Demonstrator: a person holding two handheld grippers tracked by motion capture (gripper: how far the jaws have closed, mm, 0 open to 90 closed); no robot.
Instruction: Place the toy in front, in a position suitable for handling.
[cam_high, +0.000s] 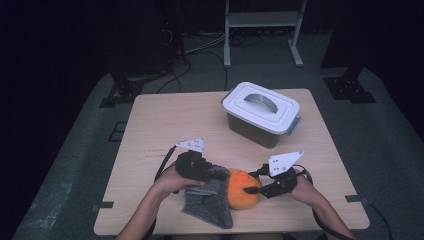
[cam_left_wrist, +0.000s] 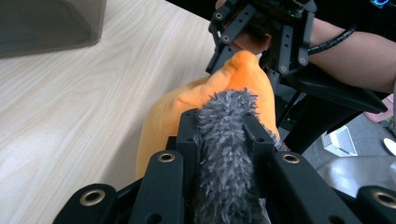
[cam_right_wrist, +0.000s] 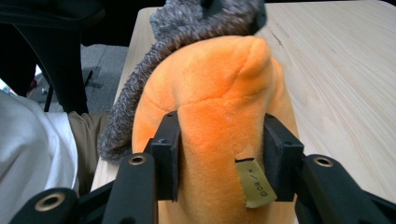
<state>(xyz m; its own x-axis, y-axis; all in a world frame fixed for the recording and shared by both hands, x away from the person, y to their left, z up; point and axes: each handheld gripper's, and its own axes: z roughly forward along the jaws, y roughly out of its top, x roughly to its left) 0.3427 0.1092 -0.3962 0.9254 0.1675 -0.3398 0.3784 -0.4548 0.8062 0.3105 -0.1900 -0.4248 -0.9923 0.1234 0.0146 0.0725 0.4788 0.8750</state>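
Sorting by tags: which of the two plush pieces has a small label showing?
The orange plush, clamped by the right gripper; a yellowish tag hangs from it. The grey fuzzy cloth shows none.

Both grippers are black: the left gripper (cam_high: 220, 173) and right gripper (cam_high: 251, 190) each carry a grey three-cornered plate, brass-ringed screw holes and black cables.

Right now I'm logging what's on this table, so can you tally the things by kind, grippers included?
Soft orange plush items: 1, the orange plush
Grey fuzzy cloths: 1, the grey cloth
Lidded plastic boxes: 1, the lidded box
Hand-held grippers: 2, the left gripper and the right gripper
Total: 5
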